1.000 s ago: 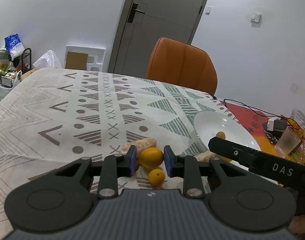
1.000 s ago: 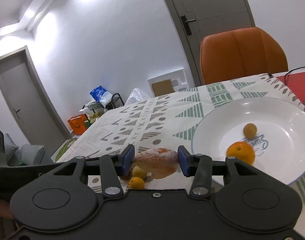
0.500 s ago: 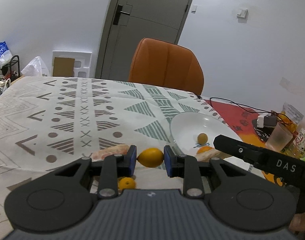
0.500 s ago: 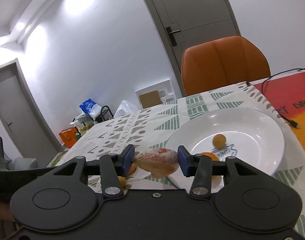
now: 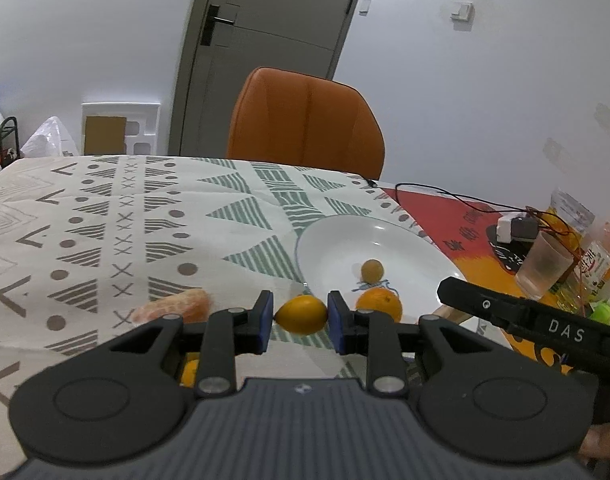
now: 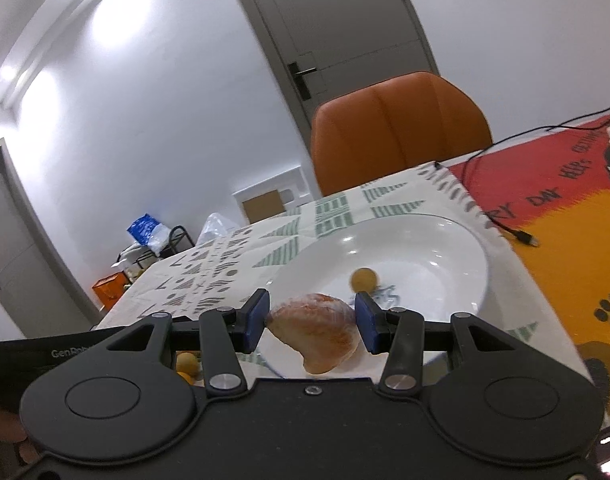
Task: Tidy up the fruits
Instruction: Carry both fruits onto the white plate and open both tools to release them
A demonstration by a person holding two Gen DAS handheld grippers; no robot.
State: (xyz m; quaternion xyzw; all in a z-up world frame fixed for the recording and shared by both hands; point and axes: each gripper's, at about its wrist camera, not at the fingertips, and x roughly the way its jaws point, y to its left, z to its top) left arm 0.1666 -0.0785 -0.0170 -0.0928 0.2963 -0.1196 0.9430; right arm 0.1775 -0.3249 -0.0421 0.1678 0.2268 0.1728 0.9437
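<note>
The left gripper is squeezing a yellow fruit between its blue pads, closed onto it from both sides, and is holding it above the cloth just beside the near rim of the plate. The right gripper is gripping a peeled segment in the same way, its pads pressing on both flanks, and is hanging over the plate's near edge. In the plate an orange and a small brown fruit are lying close together. Another peeled piece is lying on the cloth, left of the plate. A small orange fruit is showing under the left gripper.
</note>
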